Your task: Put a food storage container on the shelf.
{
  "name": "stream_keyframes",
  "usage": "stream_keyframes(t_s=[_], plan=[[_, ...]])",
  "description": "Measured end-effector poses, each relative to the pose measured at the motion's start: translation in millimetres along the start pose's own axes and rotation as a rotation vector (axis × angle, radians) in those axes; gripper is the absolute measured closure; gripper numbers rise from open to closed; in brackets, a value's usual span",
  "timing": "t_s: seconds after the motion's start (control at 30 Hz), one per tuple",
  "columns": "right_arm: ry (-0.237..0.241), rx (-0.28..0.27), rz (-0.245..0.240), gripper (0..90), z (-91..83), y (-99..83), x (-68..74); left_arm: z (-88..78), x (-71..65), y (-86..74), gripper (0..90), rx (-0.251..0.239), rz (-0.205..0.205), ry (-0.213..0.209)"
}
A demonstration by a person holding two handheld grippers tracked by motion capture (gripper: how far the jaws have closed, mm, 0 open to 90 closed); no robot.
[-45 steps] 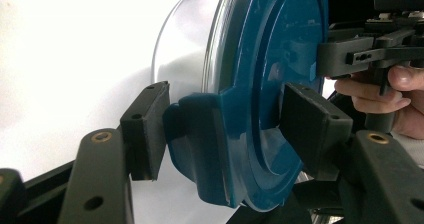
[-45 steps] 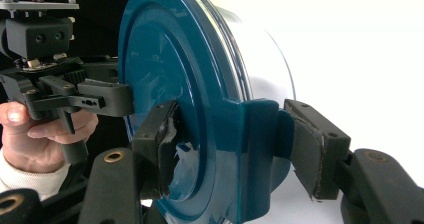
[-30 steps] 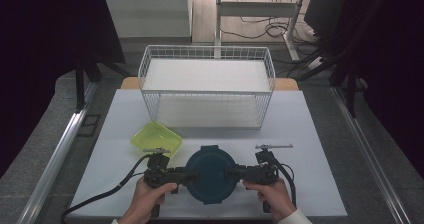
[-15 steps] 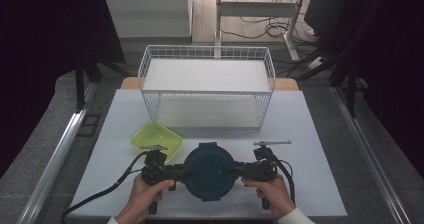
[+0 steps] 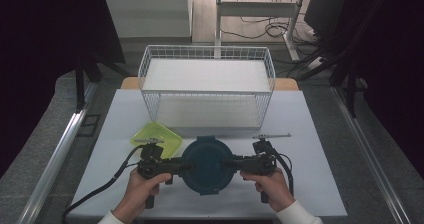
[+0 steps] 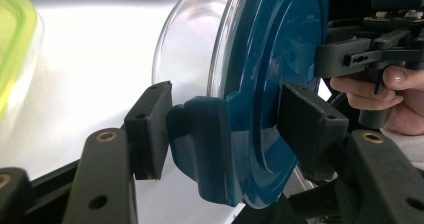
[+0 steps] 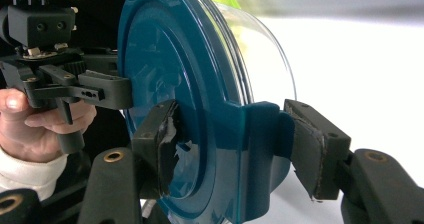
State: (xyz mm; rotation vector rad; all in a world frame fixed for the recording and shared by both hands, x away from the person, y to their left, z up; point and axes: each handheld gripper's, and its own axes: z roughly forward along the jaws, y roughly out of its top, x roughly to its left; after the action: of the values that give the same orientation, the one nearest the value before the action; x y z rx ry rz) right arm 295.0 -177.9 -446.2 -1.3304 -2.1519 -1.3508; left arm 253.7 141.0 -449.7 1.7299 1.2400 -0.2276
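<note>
A round glass container with a dark teal lid sits on the white table near the front edge, between my two hands. My left gripper comes in from the left. Its pads press on the lid's left clip flap, one under the flap and one on the lid top. My right gripper holds the opposite clip flap the same way, its worn pads tight against it. In the left gripper view the right gripper's jaw rests on the lid's far side.
A square container with a yellow-green lid lies just behind my left gripper. A white wire basket stands at the back of the table. Both cables trail toward the front edge. Bare table lies to the right.
</note>
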Motion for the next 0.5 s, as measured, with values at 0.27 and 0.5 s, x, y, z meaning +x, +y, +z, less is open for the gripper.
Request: stream_keyframes(t_s=[0.27,0.5], plan=[[-0.006,-0.020,-0.025,40.6,-7.3,9.8,6.7,-4.7,-5.9,11.0,40.5,-0.015,0.026,-0.002],[-0.009,-0.029,-0.050,40.4,-12.1,18.6,14.0,-11.5,-11.8,20.6,40.6,-0.033,0.046,0.002]])
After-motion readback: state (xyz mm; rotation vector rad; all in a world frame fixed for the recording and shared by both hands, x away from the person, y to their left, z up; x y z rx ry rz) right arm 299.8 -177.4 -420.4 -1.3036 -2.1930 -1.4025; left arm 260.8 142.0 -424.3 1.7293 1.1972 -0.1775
